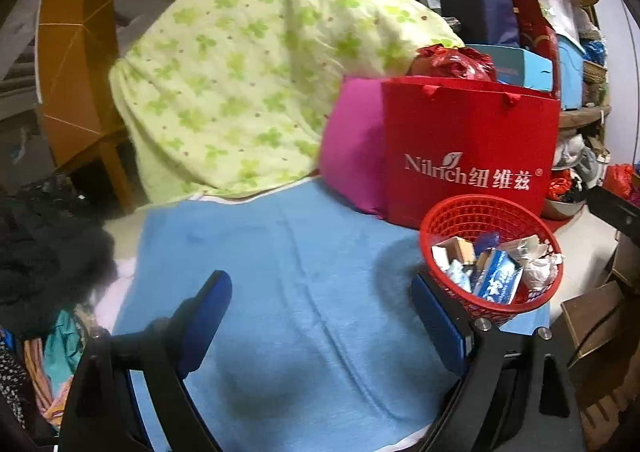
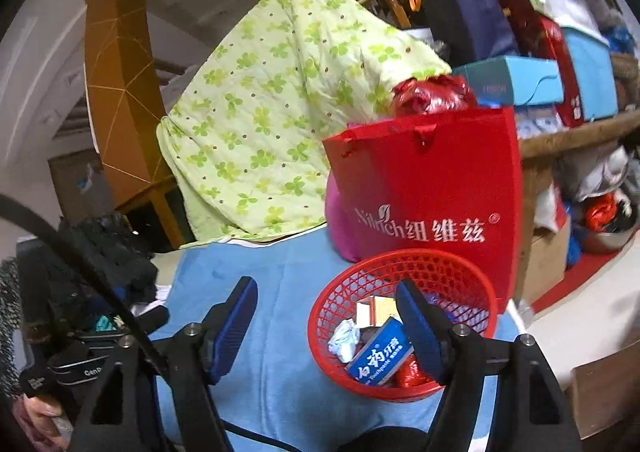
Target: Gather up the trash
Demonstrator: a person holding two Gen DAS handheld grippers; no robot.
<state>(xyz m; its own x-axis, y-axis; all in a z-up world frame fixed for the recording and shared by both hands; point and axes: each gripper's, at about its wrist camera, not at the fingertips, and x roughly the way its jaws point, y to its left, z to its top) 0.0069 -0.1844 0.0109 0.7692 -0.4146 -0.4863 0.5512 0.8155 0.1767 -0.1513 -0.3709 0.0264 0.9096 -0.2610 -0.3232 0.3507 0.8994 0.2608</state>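
Evidently most of the trash already sits in the red basket point(image 2: 404, 326), which lies just ahead and right of the right gripper point(image 2: 326, 326), its right finger over the rim, and ahead-right of the left gripper point(image 1: 320, 316); both grippers are spread apart and hold nothing. Its contents look light: the toothpaste box point(image 2: 380, 356) is thin card that would crush, best pinched across its narrow sides, and the tissue wad point(image 2: 344, 340) is soft. The mesh basket should flex, so take its rim.

Red gift bag point(image 1: 468, 152) beside green-patterned quilt point(image 1: 248, 64).
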